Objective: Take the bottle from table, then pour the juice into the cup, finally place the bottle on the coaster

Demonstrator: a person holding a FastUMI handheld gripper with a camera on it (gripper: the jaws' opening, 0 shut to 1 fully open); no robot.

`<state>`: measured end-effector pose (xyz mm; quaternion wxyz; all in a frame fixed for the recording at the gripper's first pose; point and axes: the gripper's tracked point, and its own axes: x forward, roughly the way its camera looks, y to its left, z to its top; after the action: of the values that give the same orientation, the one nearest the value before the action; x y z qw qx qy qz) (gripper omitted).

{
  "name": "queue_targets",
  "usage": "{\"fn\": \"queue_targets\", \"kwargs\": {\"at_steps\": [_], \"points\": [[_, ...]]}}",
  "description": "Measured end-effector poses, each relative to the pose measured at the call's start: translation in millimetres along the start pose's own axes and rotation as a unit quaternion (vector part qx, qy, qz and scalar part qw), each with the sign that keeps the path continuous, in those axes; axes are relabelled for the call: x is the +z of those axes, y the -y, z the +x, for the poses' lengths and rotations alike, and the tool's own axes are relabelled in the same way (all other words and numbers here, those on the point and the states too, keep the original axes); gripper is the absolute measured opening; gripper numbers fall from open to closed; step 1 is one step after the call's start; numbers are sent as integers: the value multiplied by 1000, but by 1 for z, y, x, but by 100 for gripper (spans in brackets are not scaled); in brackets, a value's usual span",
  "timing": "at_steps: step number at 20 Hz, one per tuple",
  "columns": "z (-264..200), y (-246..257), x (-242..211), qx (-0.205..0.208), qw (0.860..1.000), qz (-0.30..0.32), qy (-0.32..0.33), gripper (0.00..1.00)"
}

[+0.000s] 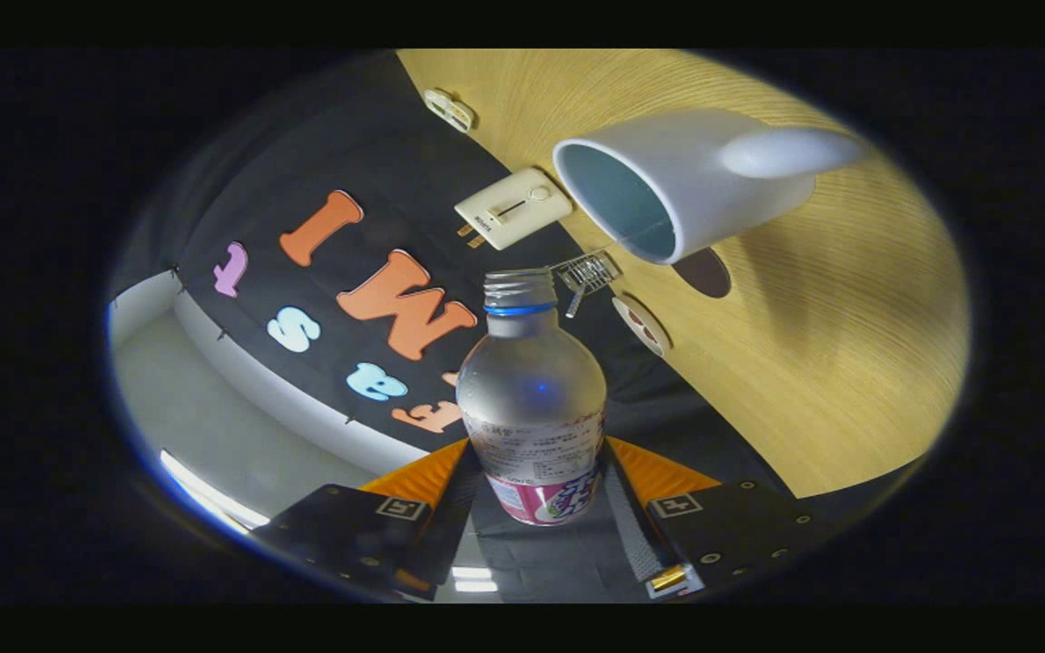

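My gripper [536, 472] is shut on a clear bottle [532, 390], with both fingers pressing on its pink-labelled lower part. The bottle has no cap and a blue ring under its open mouth. It is tipped far over relative to the wooden table [831, 363]. A white cup [686, 181] with a handle and a pale blue inside stands on the table just beyond the bottle's mouth, its opening facing me. The mouth is close to the cup's rim but apart from it. No juice shows flowing. A dark round coaster [706, 274] lies beside the cup, partly hidden by it.
Near the table's edge lie a white rectangular device [512, 209], a tiny wire shopping cart [588, 270], a white disc with red marks [640, 324] and a small white object [448, 109]. The booth's black cloth wall hangs beyond the edge.
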<state>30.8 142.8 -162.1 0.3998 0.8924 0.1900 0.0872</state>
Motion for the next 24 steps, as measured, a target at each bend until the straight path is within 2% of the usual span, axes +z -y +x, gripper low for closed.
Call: {"fn": "queue_targets", "kwargs": {"at_steps": [7, 8, 9, 11, 12, 15, 19, 24], "points": [[-1, 2, -6, 4, 1000, 3, -6, 74], [1, 6, -5, -10, 1000, -10, -3, 74], [3, 19, -4, -43, 998, -44, 1, 74], [5, 49, 4, -108, 986, -126, 13, 74], [5, 50, 9, -118, 982, -145, 17, 74], [4, 56, 18, -141, 972, -184, 24, 74], [2, 64, 20, -170, 950, -261, 27, 74], [4, 62, 22, -195, 904, -381, 21, 74]]}}
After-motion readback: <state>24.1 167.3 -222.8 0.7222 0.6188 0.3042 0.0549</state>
